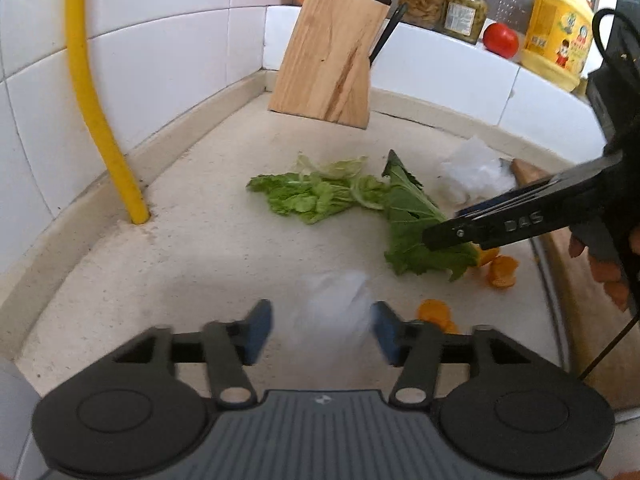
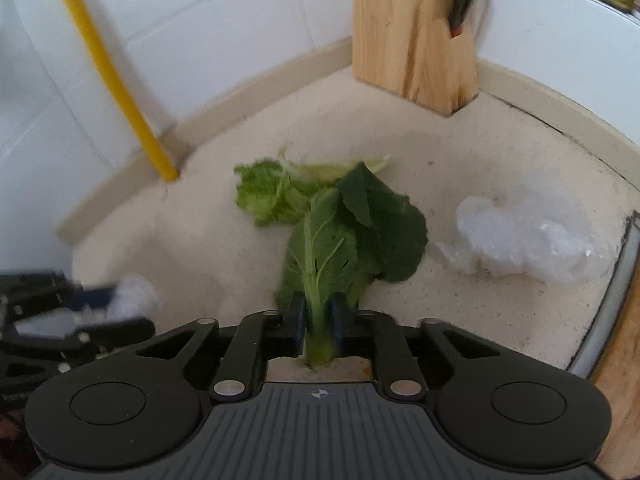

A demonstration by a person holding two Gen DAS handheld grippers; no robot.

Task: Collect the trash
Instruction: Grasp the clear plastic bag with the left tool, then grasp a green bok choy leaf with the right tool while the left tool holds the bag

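Pale matt speckled stone counter [image 1: 208,248], glossy white wall tiles [image 1: 168,56], grained wooden knife block [image 1: 328,60].

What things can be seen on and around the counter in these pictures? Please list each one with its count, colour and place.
dark leaf: one, dark green, mid counter, stem between the right gripper's pads
pale leaves: a small heap, light green, behind the dark leaf
crumpled plastic: one, whitish, right side of the counter
small white wad: one, blurred, between the left gripper's fingers
orange peel: a few pieces, orange, near edge
knife block: one, pale wood, back corner
yellow pipe: one, along the wall tiles
jars: two, glass, on the ledge
tomato: one, red, ledge
bottle: one, yellow, ledge
left gripper: black, pads apart
right gripper: black, closed on the stem
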